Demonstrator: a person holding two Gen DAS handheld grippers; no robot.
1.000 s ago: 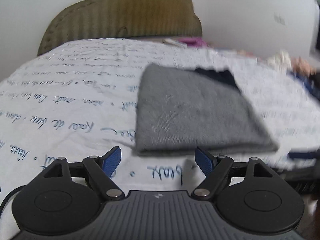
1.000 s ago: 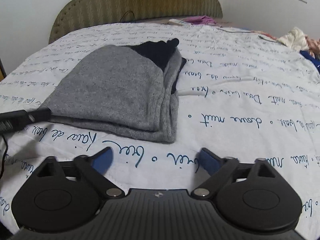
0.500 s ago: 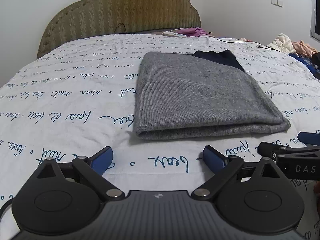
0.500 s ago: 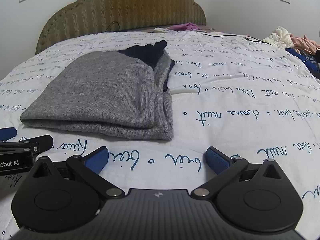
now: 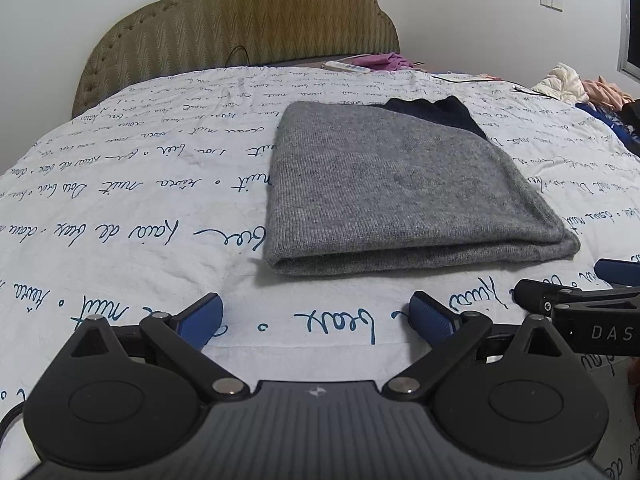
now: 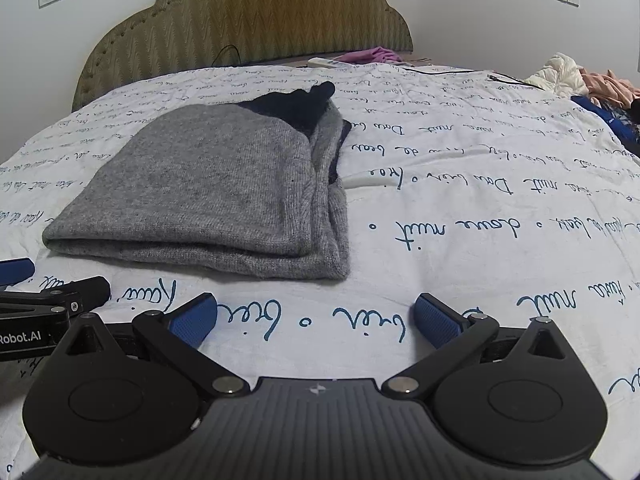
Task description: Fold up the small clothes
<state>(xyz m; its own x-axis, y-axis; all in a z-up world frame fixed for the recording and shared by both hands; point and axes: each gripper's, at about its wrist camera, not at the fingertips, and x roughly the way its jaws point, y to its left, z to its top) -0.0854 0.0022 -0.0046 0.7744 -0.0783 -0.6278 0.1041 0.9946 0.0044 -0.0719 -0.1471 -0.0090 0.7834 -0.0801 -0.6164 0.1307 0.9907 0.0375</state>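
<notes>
A grey knit garment (image 5: 396, 184) with a dark navy part at its far end lies folded flat on the bed; it also shows in the right wrist view (image 6: 208, 192). My left gripper (image 5: 316, 316) is open and empty, a short way in front of the garment's near folded edge. My right gripper (image 6: 316, 318) is open and empty, in front of the garment's near right corner. Each gripper's fingers show at the edge of the other's view.
The bed has a white sheet with blue script (image 5: 120, 184) and an olive padded headboard (image 5: 248, 28). A pink cloth and a white remote (image 5: 352, 67) lie near the headboard. Loose clothes (image 6: 580, 80) are piled at the far right edge. A cable (image 6: 460, 72) runs across.
Both grippers have pulled back from the folded garment and opened a little wider. The views have steadied. The garment lies as before.
</notes>
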